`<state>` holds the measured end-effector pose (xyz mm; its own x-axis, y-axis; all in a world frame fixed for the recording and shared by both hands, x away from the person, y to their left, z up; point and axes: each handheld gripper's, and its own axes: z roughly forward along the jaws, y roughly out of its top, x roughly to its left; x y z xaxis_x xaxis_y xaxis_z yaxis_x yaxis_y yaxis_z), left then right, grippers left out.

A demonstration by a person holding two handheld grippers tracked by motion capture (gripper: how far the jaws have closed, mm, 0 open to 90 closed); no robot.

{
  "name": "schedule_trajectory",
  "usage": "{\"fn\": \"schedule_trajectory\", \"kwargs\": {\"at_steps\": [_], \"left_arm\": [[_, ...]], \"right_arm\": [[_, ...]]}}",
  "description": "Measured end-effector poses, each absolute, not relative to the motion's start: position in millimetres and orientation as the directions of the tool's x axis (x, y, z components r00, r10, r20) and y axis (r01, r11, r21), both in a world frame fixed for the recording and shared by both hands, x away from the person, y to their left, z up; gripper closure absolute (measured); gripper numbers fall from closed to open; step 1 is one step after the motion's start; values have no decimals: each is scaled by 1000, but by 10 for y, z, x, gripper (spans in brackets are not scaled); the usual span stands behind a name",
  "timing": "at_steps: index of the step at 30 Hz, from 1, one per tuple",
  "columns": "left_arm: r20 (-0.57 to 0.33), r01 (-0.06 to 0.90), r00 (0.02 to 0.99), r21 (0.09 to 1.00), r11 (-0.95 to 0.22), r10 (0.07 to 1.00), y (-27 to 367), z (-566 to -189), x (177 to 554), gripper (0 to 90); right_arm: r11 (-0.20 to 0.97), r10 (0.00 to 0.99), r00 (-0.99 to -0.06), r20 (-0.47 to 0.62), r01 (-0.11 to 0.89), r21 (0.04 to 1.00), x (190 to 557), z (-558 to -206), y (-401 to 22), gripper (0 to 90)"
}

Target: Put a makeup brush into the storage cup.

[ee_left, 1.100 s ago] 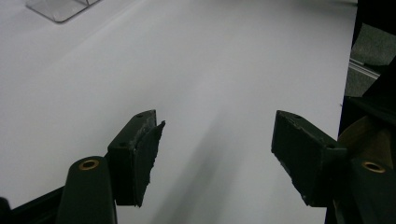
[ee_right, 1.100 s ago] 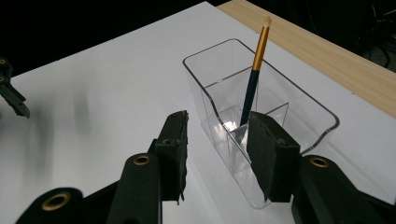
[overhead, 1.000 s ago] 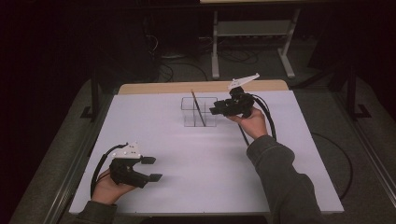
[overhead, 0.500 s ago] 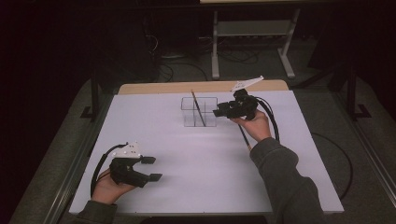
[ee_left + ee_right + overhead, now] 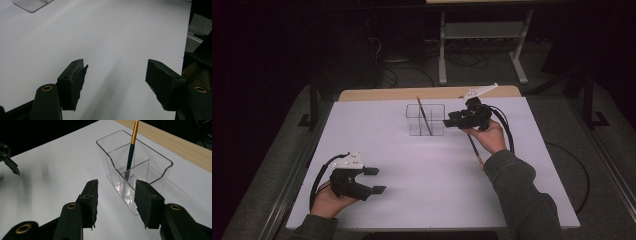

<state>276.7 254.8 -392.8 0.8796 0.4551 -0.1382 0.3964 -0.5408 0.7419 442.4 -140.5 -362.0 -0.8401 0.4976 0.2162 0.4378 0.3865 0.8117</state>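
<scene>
The left hand-held gripper (image 5: 374, 180) rests at the near left corner of the worktop (image 5: 422, 200), close to the near edge. Its jaws stand wide open with nothing between them, and in the left gripper view a broad bare white surface lies in front of them. The middle of the worktop, between this hand-held gripper and the far edge, is free for moving.

Farther away, toward the far right part of the worktop, the right hand-held gripper (image 5: 448, 121) is held just beside the right wall of the clear organizer (image 5: 413, 120). Its jaws have just been opening, and the right gripper view shows nothing between them; the pads (image 5: 147, 202) are apart from the wall. Compared with one second ago, this hand-held gripper has drawn back a little from the organizer toward the right edge, while the left one has stayed in place.

The organizer stands near the far edge, about at its middle. It has dividers inside, and the pencil (image 5: 130, 155) stands tilted in one compartment, its orange end above the rim.
</scene>
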Motion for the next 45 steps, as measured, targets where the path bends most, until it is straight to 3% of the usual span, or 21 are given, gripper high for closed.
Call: {"fn": "schedule_trajectory", "kwargs": {"at_steps": [45], "left_arm": [[-134,390,885,738,-551,446,2477,-3933,2797,304]], "right_arm": [[351,530,-818,225,453,819,4195,-3634,-1789,475]]}}
